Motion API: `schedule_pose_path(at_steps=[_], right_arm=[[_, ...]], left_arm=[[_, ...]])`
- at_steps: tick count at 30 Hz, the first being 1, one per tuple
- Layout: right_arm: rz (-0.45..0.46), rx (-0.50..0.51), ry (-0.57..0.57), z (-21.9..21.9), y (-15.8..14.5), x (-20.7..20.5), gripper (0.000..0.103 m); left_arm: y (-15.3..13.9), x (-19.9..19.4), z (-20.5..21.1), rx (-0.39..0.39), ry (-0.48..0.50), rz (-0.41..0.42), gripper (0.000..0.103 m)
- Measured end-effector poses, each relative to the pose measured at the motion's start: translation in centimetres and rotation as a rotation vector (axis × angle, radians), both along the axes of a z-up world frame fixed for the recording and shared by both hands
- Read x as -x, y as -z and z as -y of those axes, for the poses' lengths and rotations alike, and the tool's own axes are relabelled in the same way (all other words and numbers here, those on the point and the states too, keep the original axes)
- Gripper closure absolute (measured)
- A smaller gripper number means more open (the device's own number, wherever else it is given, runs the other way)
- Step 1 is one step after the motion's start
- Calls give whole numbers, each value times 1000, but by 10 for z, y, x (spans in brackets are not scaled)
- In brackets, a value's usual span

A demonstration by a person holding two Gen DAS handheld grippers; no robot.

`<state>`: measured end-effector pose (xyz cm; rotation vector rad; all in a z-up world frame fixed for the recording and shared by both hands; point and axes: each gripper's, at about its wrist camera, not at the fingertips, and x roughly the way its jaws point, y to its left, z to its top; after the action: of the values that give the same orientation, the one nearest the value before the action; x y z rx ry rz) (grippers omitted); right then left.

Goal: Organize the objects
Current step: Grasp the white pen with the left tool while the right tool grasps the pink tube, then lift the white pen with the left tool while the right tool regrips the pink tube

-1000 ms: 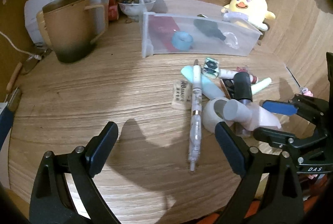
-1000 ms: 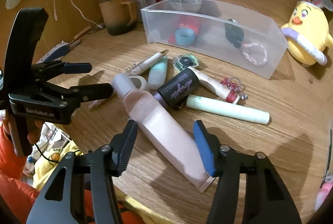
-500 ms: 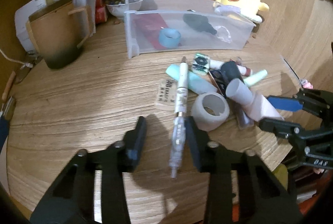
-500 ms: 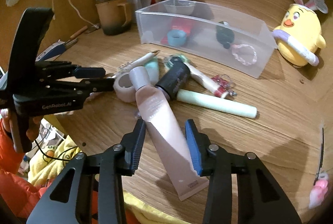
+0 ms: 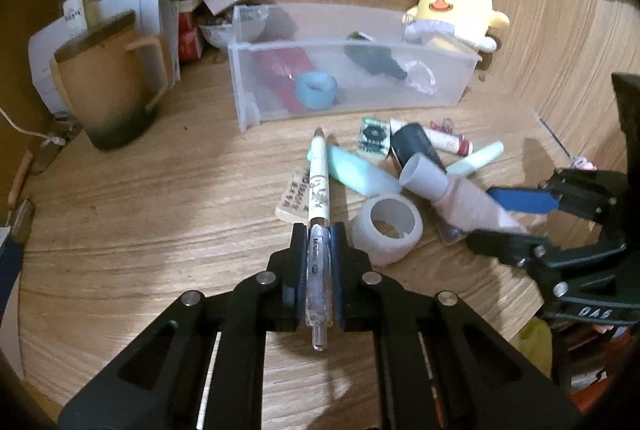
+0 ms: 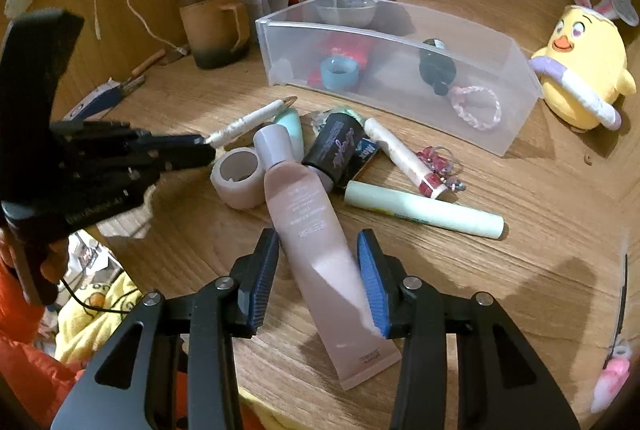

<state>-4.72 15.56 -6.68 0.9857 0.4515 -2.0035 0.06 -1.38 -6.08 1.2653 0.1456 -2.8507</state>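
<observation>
A white pen [image 5: 319, 186] with a clear barrel end lies on the wooden desk [image 5: 160, 198], tip pointing to 12 o'clock, its clear end clamped between 2 black fingers. At its 3 o'clock stands a white tape roll [image 5: 387, 230], hole facing up. A pink tube [image 6: 316, 234] with a grey cap lies slanted, cap toward 11 o'clock. A black tube [image 6: 335, 146], a mint stick [image 6: 424, 208] and a white lip balm [image 6: 402, 158] lie beside it. At 12 o'clock sits a clear bin [image 6: 400, 42] holding a blue tape roll [image 6: 339, 72], a dark bottle [image 6: 437, 68] and a pink braided loop [image 6: 476, 106].
</observation>
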Motion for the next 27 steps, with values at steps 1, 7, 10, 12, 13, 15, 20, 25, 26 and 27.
schedule_pose_path(at_steps=[1, 7, 10, 12, 13, 15, 20, 25, 26, 27], right_arm=[[1, -7, -10, 1, 1, -1, 65], [14, -34, -21, 6, 9, -3, 65], [12, -37, -19, 9, 11, -2, 65], [14, -31, -21, 9, 11, -2, 65], [18, -29, -22, 9, 12, -1, 66], [16, -21, -21, 9, 11, -2, 72], [11, -12, -9, 5, 7, -4, 83], [19, 4, 17, -1, 2, -2, 90], [20, 8, 19, -3, 1, -2, 91], [20, 12, 21, -4, -1, -2, 92]], left_arm=[[-2, -1, 1, -3, -1, -5, 93], [-4, -6, 9, -33, -10, -4, 93], [0, -14, 13, -42, -14, 12, 93], [4, -20, 15, -39, -16, 27, 93], [5, -22, 15, -37, -16, 34, 93], [8, -25, 17, -35, -14, 46, 93], [13, -21, 17, -32, -10, 58, 93], [14, -8, 16, -26, 6, 53, 92], [14, -6, 16, -23, 8, 50, 92], [14, -3, 16, -17, 8, 47, 92]])
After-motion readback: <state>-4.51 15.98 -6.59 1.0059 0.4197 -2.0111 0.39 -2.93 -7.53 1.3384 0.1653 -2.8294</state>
